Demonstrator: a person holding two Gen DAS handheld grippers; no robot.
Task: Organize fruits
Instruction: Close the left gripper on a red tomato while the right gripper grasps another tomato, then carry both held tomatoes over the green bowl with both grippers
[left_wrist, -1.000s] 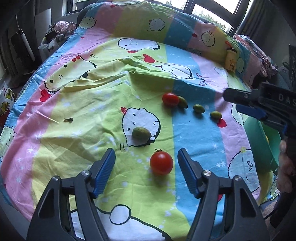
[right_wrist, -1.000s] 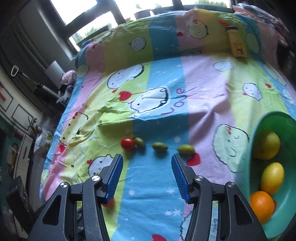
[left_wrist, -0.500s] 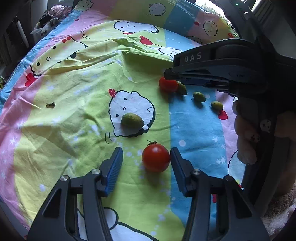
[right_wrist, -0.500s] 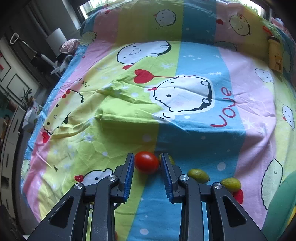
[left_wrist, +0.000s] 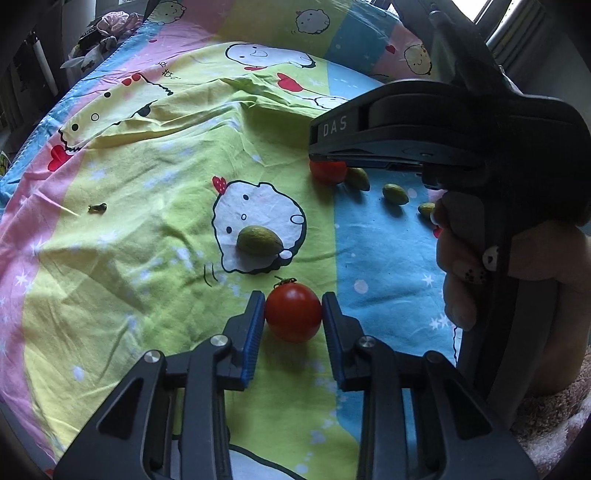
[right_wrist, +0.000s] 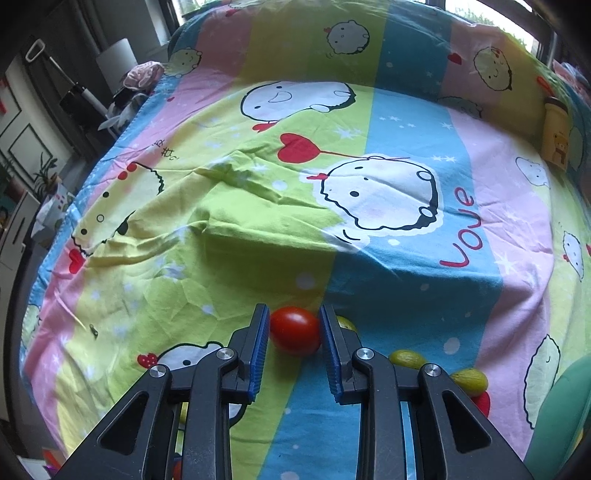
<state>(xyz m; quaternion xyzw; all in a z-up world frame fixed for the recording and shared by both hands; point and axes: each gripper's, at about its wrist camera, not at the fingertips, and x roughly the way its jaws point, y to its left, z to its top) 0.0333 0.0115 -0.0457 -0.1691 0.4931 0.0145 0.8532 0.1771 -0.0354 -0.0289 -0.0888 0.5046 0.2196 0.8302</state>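
A cartoon-print bedsheet (right_wrist: 369, 110) in pastel stripes covers the bed, windows behind. Since a second ago both jaws have been closing: the left hand-held gripper (left_wrist: 293, 314) now clamps the near tomato (left_wrist: 293, 312), the right hand-held gripper (right_wrist: 291, 328) the far tomato (right_wrist: 294, 330) beside green fruits (right_wrist: 406, 358).

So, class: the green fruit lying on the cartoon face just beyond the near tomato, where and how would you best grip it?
Grip the green fruit across its narrower middle, coming from above, fingers on its long flanks. It lies flat, long axis left to right, tapering to a point on the right, so the ends would likely slip. Nothing crowds it; the tomato sits apart.
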